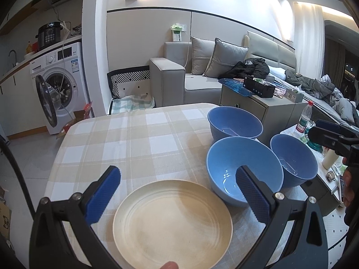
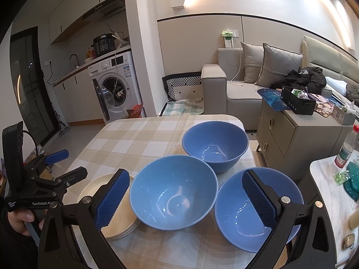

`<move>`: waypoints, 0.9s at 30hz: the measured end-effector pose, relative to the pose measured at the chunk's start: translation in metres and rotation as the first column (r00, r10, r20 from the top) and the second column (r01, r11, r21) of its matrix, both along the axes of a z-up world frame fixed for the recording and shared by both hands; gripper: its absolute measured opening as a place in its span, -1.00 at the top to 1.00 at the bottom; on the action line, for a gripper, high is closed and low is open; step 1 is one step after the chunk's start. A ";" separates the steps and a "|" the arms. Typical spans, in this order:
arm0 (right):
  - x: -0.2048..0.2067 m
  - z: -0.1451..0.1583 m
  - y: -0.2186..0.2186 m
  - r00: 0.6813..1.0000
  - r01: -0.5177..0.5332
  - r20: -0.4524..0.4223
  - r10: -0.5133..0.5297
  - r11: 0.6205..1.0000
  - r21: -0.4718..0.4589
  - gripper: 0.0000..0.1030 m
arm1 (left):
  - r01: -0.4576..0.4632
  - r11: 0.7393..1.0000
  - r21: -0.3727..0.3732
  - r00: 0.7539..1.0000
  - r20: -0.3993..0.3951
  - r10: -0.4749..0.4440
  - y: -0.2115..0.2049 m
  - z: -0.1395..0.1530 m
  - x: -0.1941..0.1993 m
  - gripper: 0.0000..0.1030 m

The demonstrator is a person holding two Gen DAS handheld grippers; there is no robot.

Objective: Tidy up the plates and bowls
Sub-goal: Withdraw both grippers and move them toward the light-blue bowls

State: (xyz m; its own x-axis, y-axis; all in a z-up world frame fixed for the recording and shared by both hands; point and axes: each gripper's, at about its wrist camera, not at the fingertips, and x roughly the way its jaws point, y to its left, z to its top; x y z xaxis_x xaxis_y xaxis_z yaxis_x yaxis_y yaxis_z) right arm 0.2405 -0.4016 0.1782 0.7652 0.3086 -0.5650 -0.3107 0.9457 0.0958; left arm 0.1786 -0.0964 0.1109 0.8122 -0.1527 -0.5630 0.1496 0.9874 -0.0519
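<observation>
Left half of checked tablecloth (image 1: 125, 139) bare: free passage. Right half crowded: three blue bowls (image 2: 174, 190) clustered near one another, narrow gaps between. Cream plate stack (image 2: 121, 219) just beside middle bowl. Bedside cabinet (image 2: 298, 139) flanks table's right edge.

My right gripper (image 2: 185, 198) hides part of the plate stack (image 2: 119, 222); the middle bowl (image 2: 174, 190) covers its far side, so I can't count the plates.

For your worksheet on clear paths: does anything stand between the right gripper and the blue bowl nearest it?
Nothing visible does. The right gripper is open above the table, and the nearest blue bowl sits just beneath its right finger, with no object between them.
</observation>
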 end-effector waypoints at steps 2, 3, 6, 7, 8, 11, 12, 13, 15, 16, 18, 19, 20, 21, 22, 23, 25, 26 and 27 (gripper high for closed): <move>0.005 0.002 -0.005 1.000 0.006 -0.003 -0.006 1.000 0.009 -0.98 | 0.004 1.000 0.003 1.000 0.000 -0.004 -0.003 0.001 0.004 -1.00; 0.007 0.003 -0.007 1.000 0.007 -0.004 -0.007 1.000 0.013 -0.98 | 0.007 1.000 0.005 1.000 -0.001 -0.007 -0.005 0.001 0.006 -1.00; 0.015 0.007 -0.016 1.000 0.016 -0.001 -0.016 1.000 0.020 -0.98 | 0.017 1.000 0.012 1.000 -0.003 -0.017 -0.011 0.002 0.014 -1.00; 0.017 0.008 -0.017 1.000 0.017 -0.002 -0.017 1.000 0.023 -0.98 | 0.020 1.000 0.016 1.000 -0.004 -0.020 -0.013 0.003 0.017 -1.00; 0.020 0.009 -0.020 1.000 0.018 -0.005 -0.018 0.999 0.029 -0.98 | 0.023 1.000 0.019 1.000 -0.004 -0.023 -0.015 0.003 0.020 -1.00; 0.028 0.015 -0.028 1.000 0.023 -0.008 -0.023 0.999 0.040 -0.98 | 0.035 0.999 0.020 0.999 -0.007 -0.035 -0.022 0.004 0.028 -1.00; 0.031 0.016 -0.029 1.000 0.024 -0.006 -0.024 0.999 0.039 -0.98 | 0.039 0.999 0.019 0.999 -0.008 -0.039 -0.024 0.005 0.031 -1.00; 0.034 0.018 -0.031 1.000 0.023 -0.004 -0.023 0.999 0.036 -0.98 | 0.043 0.999 0.019 0.999 -0.008 -0.043 -0.027 0.006 0.033 -1.00; 0.039 0.020 -0.034 1.000 0.025 -0.004 -0.025 0.999 0.033 -0.98 | 0.045 0.999 0.017 0.999 -0.008 -0.045 -0.030 0.007 0.039 -1.00; 0.042 0.021 -0.036 1.000 0.023 -0.006 -0.023 0.999 0.034 -0.98 | 0.047 0.999 0.016 0.999 -0.009 -0.046 -0.032 0.007 0.042 -1.00; 0.049 0.021 -0.038 1.000 0.021 -0.015 -0.020 0.999 0.036 -0.98 | 0.051 0.999 0.011 0.999 -0.011 -0.050 -0.036 0.007 0.048 -1.00; 0.053 0.020 -0.040 1.000 0.021 -0.023 -0.020 0.999 0.036 -0.98 | 0.052 0.999 0.011 0.999 -0.013 -0.052 -0.037 0.007 0.052 -1.00; 0.056 0.019 -0.041 0.999 0.021 -0.028 -0.020 0.999 0.036 -0.98 | 0.052 0.999 0.013 0.999 -0.016 -0.052 -0.039 0.007 0.055 -1.00; 0.061 0.017 -0.043 0.999 0.022 -0.038 -0.020 0.999 0.037 -0.98 | 0.051 0.999 0.013 0.999 -0.018 -0.051 -0.041 0.007 0.059 -1.00; 0.064 0.015 -0.043 0.999 0.024 -0.046 -0.022 0.999 0.037 -0.98 | 0.051 0.999 0.013 0.999 -0.021 -0.050 -0.043 0.006 0.063 -1.00; 0.067 0.012 -0.044 0.998 0.024 -0.054 -0.022 0.999 0.037 -0.98 | 0.050 0.999 0.012 0.998 -0.024 -0.050 -0.044 0.005 0.066 -1.00; 0.075 0.007 -0.047 0.997 0.026 -0.067 -0.024 0.999 0.038 -0.98 | 0.047 0.999 0.010 0.998 -0.031 -0.047 -0.047 0.003 0.073 -1.00; 0.078 0.004 -0.048 0.997 0.029 -0.074 -0.027 0.999 0.035 -0.98 | 0.048 0.999 0.011 0.998 -0.031 -0.047 -0.048 0.002 0.076 -1.00; 0.081 0.002 -0.049 0.996 0.033 -0.079 -0.030 0.999 0.034 -0.98 | 0.045 0.999 0.015 0.998 -0.035 -0.045 -0.050 0.001 0.080 -1.00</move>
